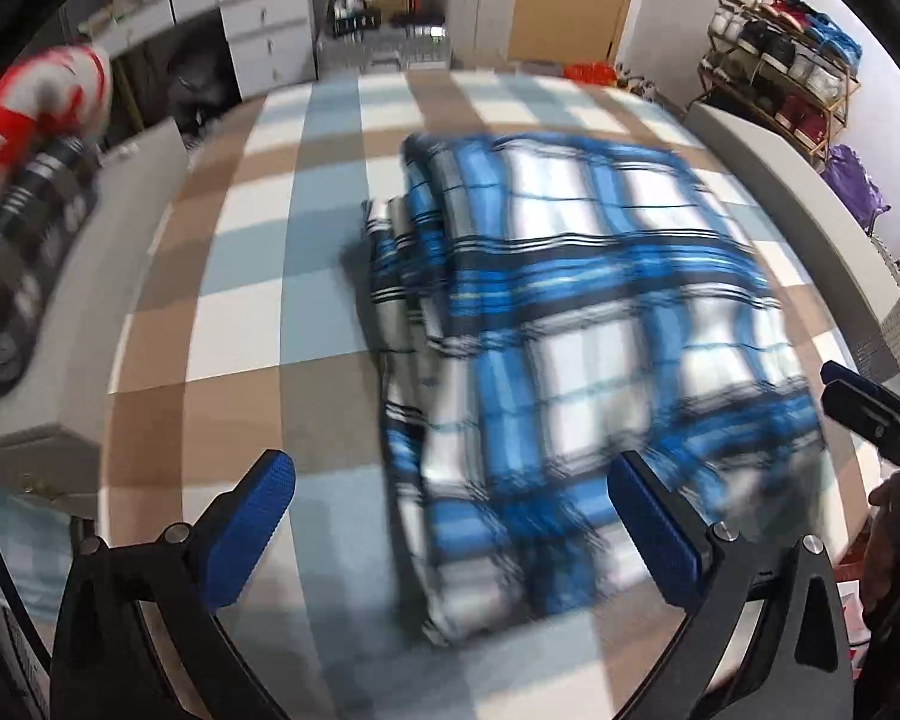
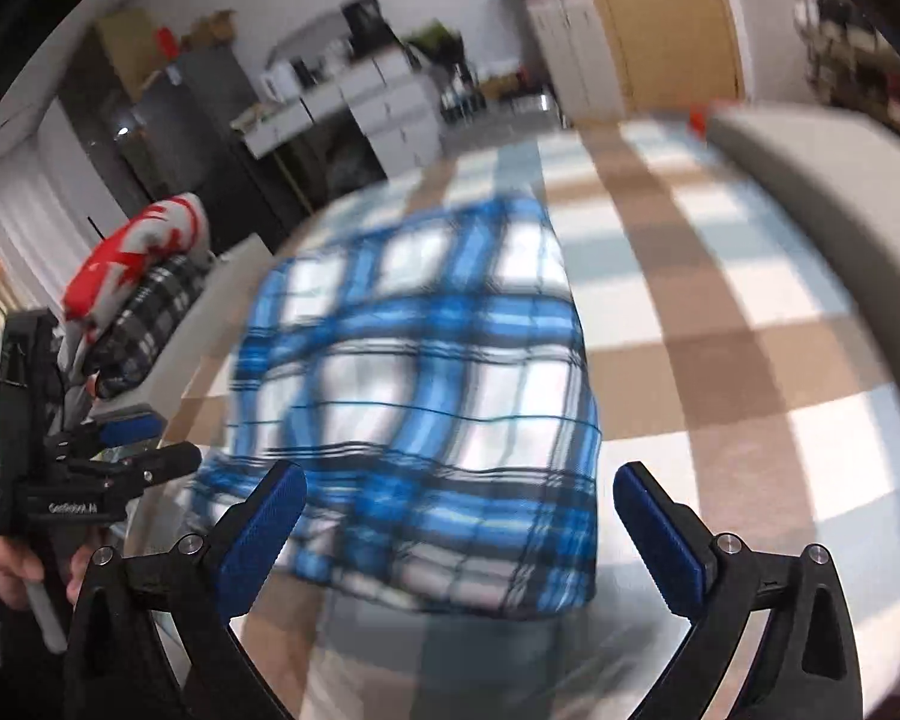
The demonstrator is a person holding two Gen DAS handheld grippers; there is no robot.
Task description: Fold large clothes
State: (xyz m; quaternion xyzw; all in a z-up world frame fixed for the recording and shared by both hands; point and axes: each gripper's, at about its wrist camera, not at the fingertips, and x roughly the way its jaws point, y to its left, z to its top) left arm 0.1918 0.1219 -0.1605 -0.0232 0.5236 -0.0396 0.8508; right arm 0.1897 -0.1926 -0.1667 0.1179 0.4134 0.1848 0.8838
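With both jaws wide and empty, left gripper [image 1: 450, 516] and right gripper [image 2: 459, 531] hover over the near edge of the folded blue plaid garment [image 1: 570, 324] lying mid checked bedspread [image 1: 258, 276]. Best next: press edges flat, square corners.

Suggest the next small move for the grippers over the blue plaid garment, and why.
Probably lift both away. The blue plaid garment lies folded in layers on the checked surface, and the left gripper and right gripper stand open, holding nothing. Blur hides any loose edges.
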